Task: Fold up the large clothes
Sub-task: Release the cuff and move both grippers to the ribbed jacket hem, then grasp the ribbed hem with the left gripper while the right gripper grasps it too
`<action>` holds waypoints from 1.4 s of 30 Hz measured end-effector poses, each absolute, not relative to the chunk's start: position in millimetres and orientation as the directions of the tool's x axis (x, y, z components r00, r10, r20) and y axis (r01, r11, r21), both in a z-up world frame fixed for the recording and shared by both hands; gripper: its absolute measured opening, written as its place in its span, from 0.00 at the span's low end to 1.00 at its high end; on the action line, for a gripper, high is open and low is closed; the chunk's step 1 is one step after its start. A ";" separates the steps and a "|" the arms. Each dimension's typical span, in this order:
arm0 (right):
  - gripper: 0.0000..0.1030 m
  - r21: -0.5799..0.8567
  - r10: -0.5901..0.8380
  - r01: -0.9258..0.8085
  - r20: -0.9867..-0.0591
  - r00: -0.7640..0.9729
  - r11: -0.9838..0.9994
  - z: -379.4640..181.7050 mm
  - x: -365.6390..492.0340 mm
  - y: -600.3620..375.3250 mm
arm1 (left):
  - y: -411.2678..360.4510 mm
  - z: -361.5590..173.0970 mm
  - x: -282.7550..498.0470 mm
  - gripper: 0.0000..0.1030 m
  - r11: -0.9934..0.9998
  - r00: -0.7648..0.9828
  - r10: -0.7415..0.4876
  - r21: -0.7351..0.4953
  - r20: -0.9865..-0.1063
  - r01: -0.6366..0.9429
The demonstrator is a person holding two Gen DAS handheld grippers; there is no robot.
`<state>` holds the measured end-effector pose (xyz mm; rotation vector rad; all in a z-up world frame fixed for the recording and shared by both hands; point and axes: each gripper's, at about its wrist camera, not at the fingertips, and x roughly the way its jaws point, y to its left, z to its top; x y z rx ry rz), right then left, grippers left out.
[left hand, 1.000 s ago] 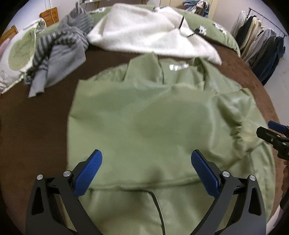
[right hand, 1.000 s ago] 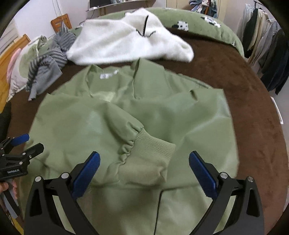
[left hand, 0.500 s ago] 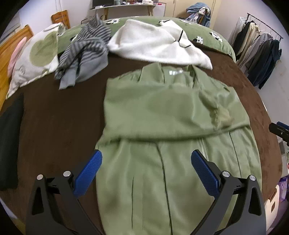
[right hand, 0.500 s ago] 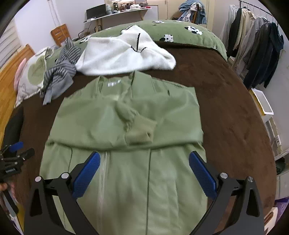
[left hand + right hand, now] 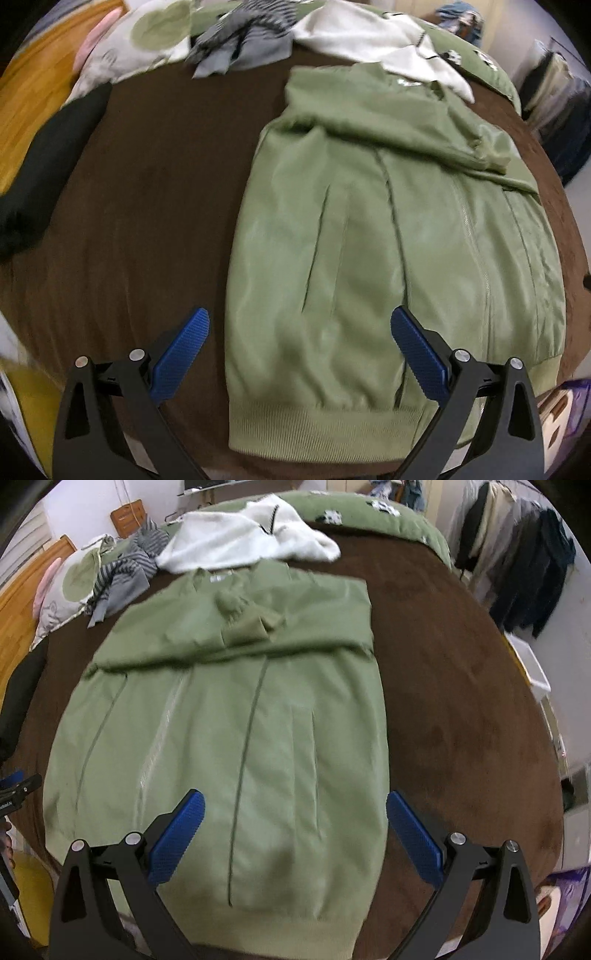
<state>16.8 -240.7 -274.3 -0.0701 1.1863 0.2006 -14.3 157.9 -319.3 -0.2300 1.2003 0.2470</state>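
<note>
A green jacket point(image 5: 388, 240) lies flat on a brown bedspread point(image 5: 147, 221), collar far, ribbed hem near, both sleeves folded across its chest. It also shows in the right wrist view point(image 5: 229, 731). My left gripper point(image 5: 299, 354) is open and empty, above the hem's left corner. My right gripper point(image 5: 295, 830) is open and empty, above the hem's right part. The left gripper's tip shows at the left edge of the right wrist view point(image 5: 18, 786).
A white fleece garment point(image 5: 251, 539) and a grey striped garment point(image 5: 125, 576) lie beyond the collar. A black garment point(image 5: 40, 166) lies at the left. A spotted pillow point(image 5: 147, 40) is at the far left. Hanging clothes point(image 5: 517, 565) stand to the right of the bed.
Both grippers have pulled back from the jacket's chest to its hem. The folded sleeves stay on the chest. Both grippers stay open.
</note>
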 end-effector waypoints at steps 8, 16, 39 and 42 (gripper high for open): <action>0.94 0.136 0.157 -0.100 -0.957 0.246 0.986 -323.9 -25.1 -289.6 | 183.9 -332.2 -67.6 0.94 0.913 0.384 0.032 -0.130 -0.923 -0.386; 0.94 0.240 0.243 -0.039 -0.949 0.199 0.970 -349.3 -42.3 -312.2 | 193.0 -364.4 -79.2 0.94 0.902 0.385 -0.055 -0.211 -0.921 -0.376; 0.95 0.350 0.355 -0.060 -0.922 0.153 0.935 -352.8 -31.5 -297.5 | 177.1 -382.5 -74.5 0.93 0.854 0.382 -0.275 -0.406 -0.882 -0.324; 0.94 0.346 0.354 -0.080 -0.923 0.148 0.935 -352.9 -31.8 -296.9 | 173.2 -378.4 -73.5 0.93 0.856 0.384 -0.280 -0.410 -0.880 -0.316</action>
